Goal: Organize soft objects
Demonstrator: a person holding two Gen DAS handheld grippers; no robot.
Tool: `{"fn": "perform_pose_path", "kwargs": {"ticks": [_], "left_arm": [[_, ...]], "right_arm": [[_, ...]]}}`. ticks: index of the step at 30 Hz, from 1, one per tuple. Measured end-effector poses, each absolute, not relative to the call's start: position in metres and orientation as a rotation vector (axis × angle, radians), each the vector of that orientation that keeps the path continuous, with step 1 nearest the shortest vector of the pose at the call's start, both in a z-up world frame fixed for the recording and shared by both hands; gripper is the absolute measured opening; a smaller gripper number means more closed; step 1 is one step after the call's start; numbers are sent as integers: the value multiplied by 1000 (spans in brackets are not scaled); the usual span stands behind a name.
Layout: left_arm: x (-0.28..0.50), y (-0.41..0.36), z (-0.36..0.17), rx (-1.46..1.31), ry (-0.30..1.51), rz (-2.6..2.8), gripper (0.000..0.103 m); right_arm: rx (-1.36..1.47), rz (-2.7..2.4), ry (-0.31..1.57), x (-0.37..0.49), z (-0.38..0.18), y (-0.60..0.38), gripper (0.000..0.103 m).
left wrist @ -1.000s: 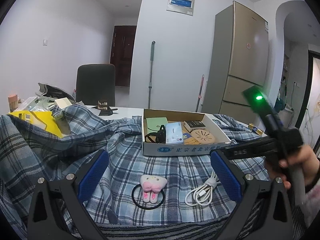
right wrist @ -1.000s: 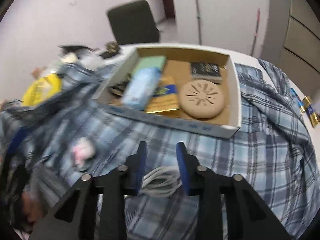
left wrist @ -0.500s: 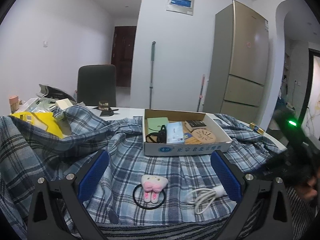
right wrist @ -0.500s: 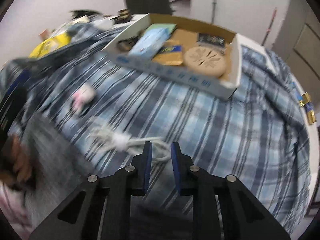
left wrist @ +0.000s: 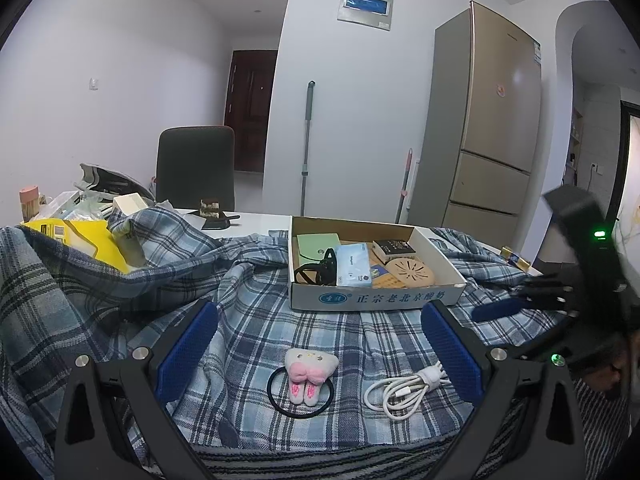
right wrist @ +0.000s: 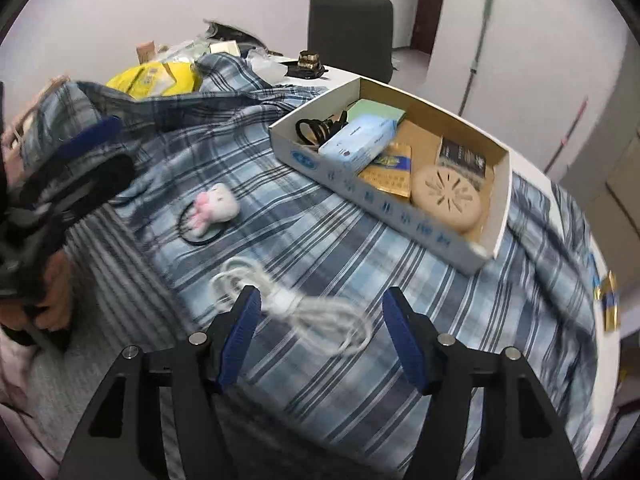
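While opening over the table, held nothing in the right gripper (right wrist: 322, 300): found its blue pads (right wrist: 240, 332) about half apart, with the white cable (right wrist: 296, 308) lying loose just ahead of them and partly between them, touched by neither pad as far as possible to tell through the blur. Found the left gripper (left wrist: 319, 316) spread wide and also empty, with the plush hair tie (left wrist: 306, 372) resting ahead of its fingers, about midway between them, and the same cable just inside its right finger. Saw both soft things on the plaid cloth (left wrist: 248, 320), near each other but apart, and well short of the cardboard box (left wrist: 376, 300) standing beyond both pairs of fingers and holding several items.

Judged the cable as the main risk. Looked only loosely coiled, so closing on one loop could have unwound the rest and dragged it over the cloth. Could also have pinched a fold of the cloth together with the cable, with soft fabric directly under the pads, and then, on lifting, pulled the cloth and shifted the box on it. Feared a miss too, if closed in a hurry with the view so smeared. Expected trouble also from the black elastic ring of the hair tie, likely to slip or snag under a grip taken only on the plush.
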State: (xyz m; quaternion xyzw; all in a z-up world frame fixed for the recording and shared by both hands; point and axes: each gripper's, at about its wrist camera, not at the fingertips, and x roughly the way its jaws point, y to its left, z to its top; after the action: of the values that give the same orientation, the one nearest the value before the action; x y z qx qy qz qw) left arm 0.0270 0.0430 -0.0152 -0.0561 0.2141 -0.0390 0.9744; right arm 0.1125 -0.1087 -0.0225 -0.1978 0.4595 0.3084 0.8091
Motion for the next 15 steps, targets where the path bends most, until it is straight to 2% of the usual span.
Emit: {"fn": "perform_pose_path", "kwargs": {"ticks": [6, 11, 14, 15], "left_arm": [[28, 43, -16, -108, 435, -79, 103], [29, 42, -18, -108, 441, -81, 103], [30, 42, -18, -109, 443, -80, 103], [30, 42, -18, -110, 445, -81, 103]], "right_arm": [[-648, 924, 949, 120, -40, -105, 63], [-795, 1037, 1034, 131, -50, -96, 62], [-868, 1048, 1080, 137, -57, -88, 52], [-869, 1061, 1101, 138, -58, -87, 45]]}}
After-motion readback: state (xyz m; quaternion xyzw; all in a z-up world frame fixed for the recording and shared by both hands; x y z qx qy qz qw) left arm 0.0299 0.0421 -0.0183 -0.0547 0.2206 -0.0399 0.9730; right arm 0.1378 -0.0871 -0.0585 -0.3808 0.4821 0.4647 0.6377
